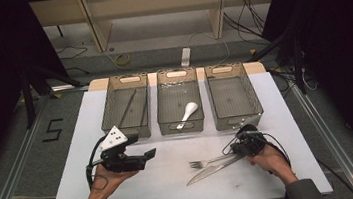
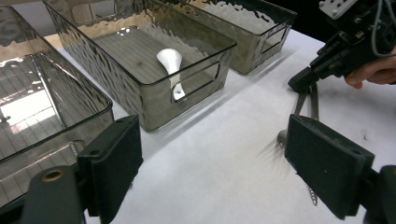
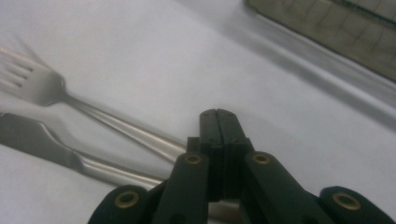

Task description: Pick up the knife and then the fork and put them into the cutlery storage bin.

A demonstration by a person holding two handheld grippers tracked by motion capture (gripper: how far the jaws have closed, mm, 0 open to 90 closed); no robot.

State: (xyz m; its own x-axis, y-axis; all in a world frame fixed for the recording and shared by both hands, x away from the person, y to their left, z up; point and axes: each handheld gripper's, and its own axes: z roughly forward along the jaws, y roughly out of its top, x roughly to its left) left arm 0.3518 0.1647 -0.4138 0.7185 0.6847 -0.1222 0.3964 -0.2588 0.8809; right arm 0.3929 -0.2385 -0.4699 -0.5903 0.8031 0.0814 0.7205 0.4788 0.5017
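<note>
High view: nearest the person, the right gripper (image 1: pixel 244 146), jaws pressed together with nothing between them, sits at the handle ends of a steel fork (image 1: pixel 207 162) and steel table knife (image 1: pixel 212 170). Left of the fork, the left gripper (image 1: pixel 145 154) hovers wide open and empty. Beyond the fork stand three smoky clear plastic bins (image 1: pixel 182 125), the middle one holding a white spoon (image 1: pixel 188 112).

Three grey bins (image 1: pixel 180 106), one white spoon (image 1: pixel 188 113), one fork (image 1: pixel 207 162), one knife (image 1: pixel 212 170), two grippers (image 1: pixel 125 155)

White surface (image 1: pixel 139 184) in front of you: 3 clear bins (image 1: pixel 180 106) in row at far edge; fork (image 1: pixel 207 162) + knife (image 1: pixel 212 170) lying side by side, near right.
</note>
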